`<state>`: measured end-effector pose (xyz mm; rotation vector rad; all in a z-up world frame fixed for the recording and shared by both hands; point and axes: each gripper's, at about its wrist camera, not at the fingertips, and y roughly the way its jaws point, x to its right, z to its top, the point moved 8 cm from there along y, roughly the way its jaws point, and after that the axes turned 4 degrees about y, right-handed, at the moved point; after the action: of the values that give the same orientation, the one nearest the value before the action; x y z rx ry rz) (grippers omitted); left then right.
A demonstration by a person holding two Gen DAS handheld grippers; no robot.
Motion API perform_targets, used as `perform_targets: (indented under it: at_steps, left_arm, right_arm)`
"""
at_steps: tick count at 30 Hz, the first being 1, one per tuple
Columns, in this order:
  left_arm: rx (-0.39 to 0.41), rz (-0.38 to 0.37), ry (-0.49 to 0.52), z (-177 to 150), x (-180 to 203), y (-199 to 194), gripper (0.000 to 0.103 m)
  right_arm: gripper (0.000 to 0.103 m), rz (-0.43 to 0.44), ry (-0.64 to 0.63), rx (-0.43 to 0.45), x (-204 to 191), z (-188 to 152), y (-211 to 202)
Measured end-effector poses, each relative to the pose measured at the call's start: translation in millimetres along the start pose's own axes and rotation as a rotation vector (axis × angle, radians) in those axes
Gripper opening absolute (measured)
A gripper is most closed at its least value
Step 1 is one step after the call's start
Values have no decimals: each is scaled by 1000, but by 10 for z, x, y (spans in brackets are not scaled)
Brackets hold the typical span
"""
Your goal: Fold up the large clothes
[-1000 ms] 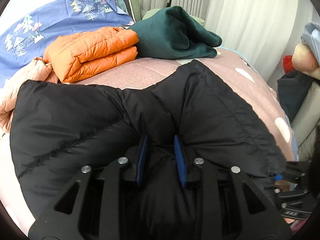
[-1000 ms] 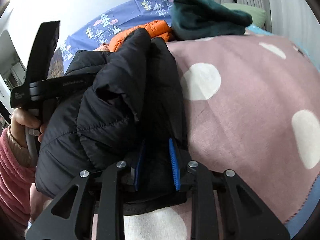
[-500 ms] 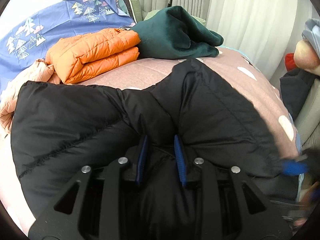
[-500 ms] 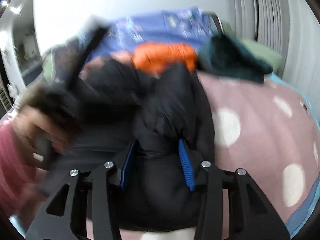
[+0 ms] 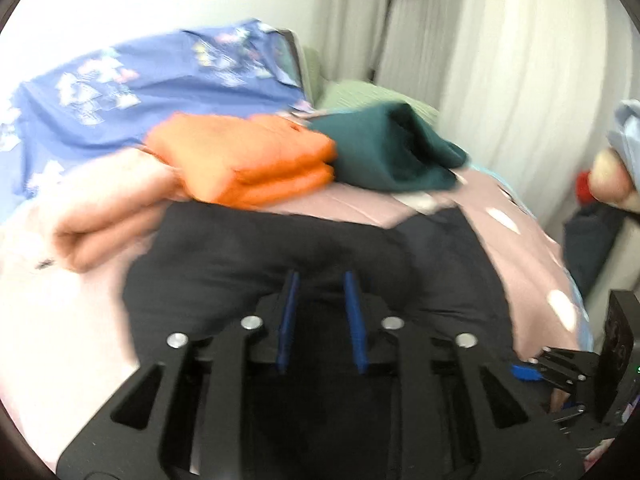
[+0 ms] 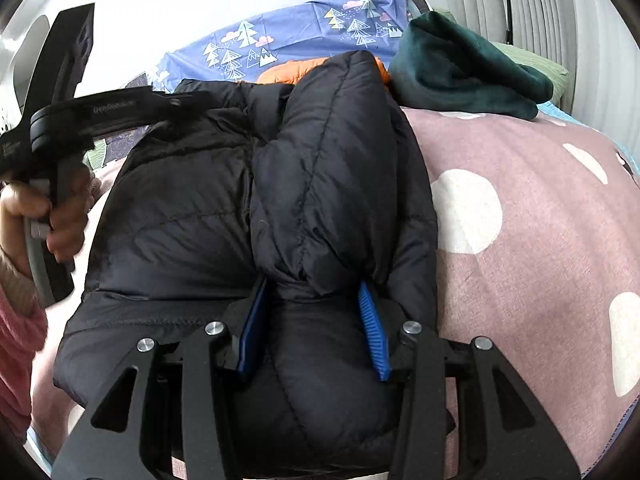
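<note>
Compared with a second earlier, the left gripper (image 5: 322, 280) is lifting away and the right gripper's (image 6: 312, 292) jaws are standing wider. From left to right: the left gripper's jaws are closing over the black puffer jacket (image 6: 192, 200); blur is hiding whether its blue pads (image 5: 288, 312) are pinching fabric. The jacket is lying folded on the pink dotted blanket (image 6: 540, 208). A bunched fold is sitting between the right gripper's pads (image 6: 374, 328), which are loosely flanking it.
</note>
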<state>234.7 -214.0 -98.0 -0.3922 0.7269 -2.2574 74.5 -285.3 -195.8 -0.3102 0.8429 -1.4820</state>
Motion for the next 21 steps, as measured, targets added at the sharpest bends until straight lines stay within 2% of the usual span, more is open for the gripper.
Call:
perform_targets:
  at_steps: [1,3,5,6,8,10,14,15,18,21]
  left_arm:
    - [-14,3,-23,-14,-112,13,16]
    - [-71,20,-62,-142,-336,183,7]
    - [-138,-27,-115,-380,-442,459,7]
    - [-138,-70,-168,-442,-474,523,6]
    - [-140,-111,-228,-470,-514,569,6]
    - [-152,-94,-197,-467,-474,572,6]
    - [-158,-1,-77,-481,-351,510,6]
    - [-157,20,-52,-489,-346,488,6]
    - [-151,41,-24,-473,-326,464,5]
    - [-144,25,-37,-453,-329,456,4]
  right_arm:
    - [44,-1,0,0,-2,-1,1]
    - [44,-2,0,3,-40,-7,-12]
    - [45,-1,3,6,-55,6,-7]
    - [45,-6,2,8,-59,-8,-12]
    - [45,-15,-5,7,-71,-17,-14]
    - [46,-18,-17,-12,-93,-29,-32]
    - [51,-62,-44,-123,-85,17,-217]
    - [51,-78,-32,-125,-65,72,-339]
    - [52,-77,-62,7,-129,382,-771]
    - [51,-47,-136,107,-327,737,-914]
